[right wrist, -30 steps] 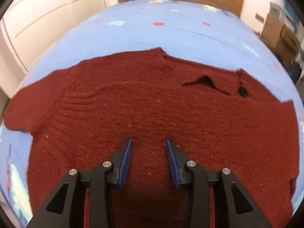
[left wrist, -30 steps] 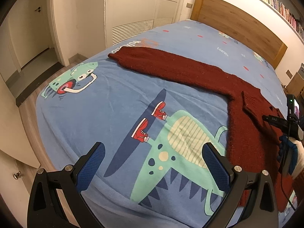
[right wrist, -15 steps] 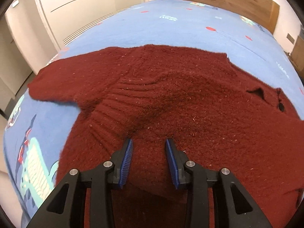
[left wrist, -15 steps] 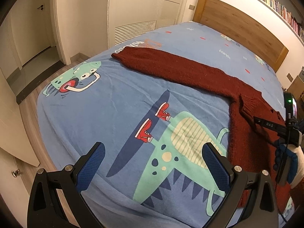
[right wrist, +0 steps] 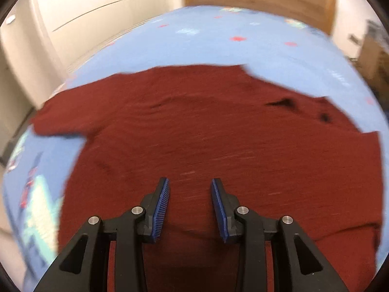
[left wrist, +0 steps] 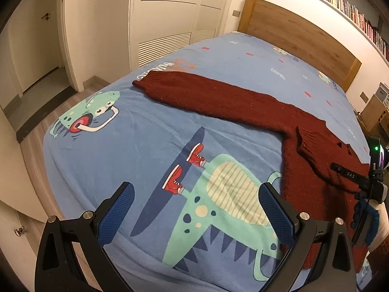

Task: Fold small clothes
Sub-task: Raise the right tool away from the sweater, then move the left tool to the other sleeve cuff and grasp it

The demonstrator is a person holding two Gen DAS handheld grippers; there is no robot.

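A dark red knitted sweater (left wrist: 243,102) lies on the blue cartoon bedsheet (left wrist: 136,141). One long sleeve stretches left toward the bed's edge, and a ribbed cuff (left wrist: 301,136) lies folded over the body. My left gripper (left wrist: 195,186) hovers wide open over the dinosaur print, left of the sweater, with nothing between its pads. My right gripper (right wrist: 190,180) hangs over the sweater's body (right wrist: 218,133), jaws partly apart, and only distant fabric shows in the gap. This view is blurred by motion. The right gripper's housing (left wrist: 350,176) shows at the far right above the sweater.
A wooden headboard (left wrist: 304,36) stands at the far end of the bed. White wardrobe doors (left wrist: 165,24) and a wood floor strip (left wrist: 48,112) run along the left side. A bookshelf (left wrist: 352,7) hangs above the headboard. Boxes (left wrist: 374,112) stand at the right.
The right wrist view has swung and blurred. The ribbed cuff beside its left finger half a second ago is gone from that view. The left gripper has hardly moved.
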